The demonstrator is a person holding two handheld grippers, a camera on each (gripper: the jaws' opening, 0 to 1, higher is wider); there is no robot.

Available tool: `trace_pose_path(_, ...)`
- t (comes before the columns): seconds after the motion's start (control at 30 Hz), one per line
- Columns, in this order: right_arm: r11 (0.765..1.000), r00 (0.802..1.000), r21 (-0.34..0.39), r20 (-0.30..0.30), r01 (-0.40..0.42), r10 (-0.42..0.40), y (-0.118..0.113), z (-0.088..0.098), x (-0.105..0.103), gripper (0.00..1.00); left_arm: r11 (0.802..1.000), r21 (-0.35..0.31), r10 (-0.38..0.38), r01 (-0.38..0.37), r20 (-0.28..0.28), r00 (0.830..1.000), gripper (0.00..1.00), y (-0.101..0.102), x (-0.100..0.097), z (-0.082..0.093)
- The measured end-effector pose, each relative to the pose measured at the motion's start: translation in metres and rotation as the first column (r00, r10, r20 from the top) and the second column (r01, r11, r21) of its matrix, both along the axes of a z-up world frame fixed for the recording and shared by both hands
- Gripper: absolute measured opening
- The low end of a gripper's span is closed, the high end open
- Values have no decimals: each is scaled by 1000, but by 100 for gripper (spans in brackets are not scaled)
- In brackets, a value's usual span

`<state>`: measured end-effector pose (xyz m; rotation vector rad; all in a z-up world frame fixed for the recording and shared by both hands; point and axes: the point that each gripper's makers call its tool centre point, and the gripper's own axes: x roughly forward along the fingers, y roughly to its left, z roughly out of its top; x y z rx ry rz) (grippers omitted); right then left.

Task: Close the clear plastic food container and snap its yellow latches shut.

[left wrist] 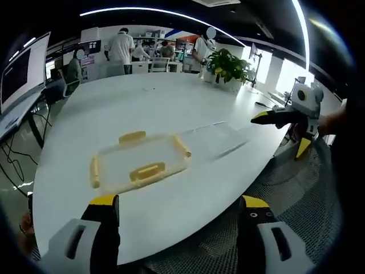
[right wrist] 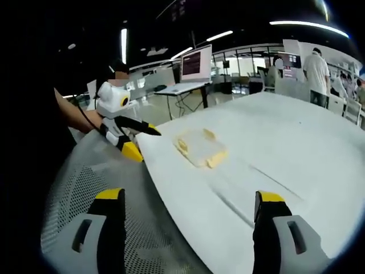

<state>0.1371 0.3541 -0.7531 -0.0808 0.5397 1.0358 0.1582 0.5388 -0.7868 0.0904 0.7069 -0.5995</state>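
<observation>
- A clear plastic food container [left wrist: 140,161] lies flat on a white oval table [left wrist: 171,103], a little left of centre in the left gripper view. It is a shallow rounded rectangle, see-through, and looks pale against the tabletop.
- Four yellow latches [left wrist: 147,171] sit one on each side of the container, as short rounded bars; whether they are snapped down cannot be told.
- In the right gripper view the container [right wrist: 201,147] appears smaller, just above centre, near the table's curved edge.
- A clear flat lid [left wrist: 219,137] seems to lie on the table just right of the container, barely visible; its outline is faint.
- The left gripper [left wrist: 179,208] rises from the bottom of its own view, jaws spread wide, holding nothing, apart from the container. Its fingers are black with yellow tips on grey bodies.
- The right gripper [right wrist: 191,202] likewise stands with jaws parted and empty at the bottom of its view.
- A grey mesh surface [right wrist: 91,171], perforated, lies beside the table edge.
- A leafy potted plant [left wrist: 228,65] stands at the table's far end, upper right.
- A monitor [right wrist: 195,63] stands on a desk beyond.
</observation>
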Motion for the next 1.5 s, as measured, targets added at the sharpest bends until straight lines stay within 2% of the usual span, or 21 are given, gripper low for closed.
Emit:
trace_pose_path(0.47,1000,1000,1,-7,-8,8,1,1,0,88,1000,3,-19,19,-14,1000,83,-1,-1,0)
trace_pose_path(0.7,1000,1000,3,1,3,-3,-2,5,3,86,1000,2,-30,30,7,1000,80,0,2,4)
trace_pose_path(0.9,1000,1000,-5,16,-5,5,-3,9,5,85,997,1,-73,73,13,997,79,-7,-1,7)
trace_pose_path(1.23,1000,999,15,33,-7,6,2,18,13,85,996,-38,-81,81,-2,997,84,-9,4,13)
trace_pose_path(1.5,1000,1000,2,23,-6,6,1,15,14,84,989,-42,-140,140,-1,990,85,-19,2,16)
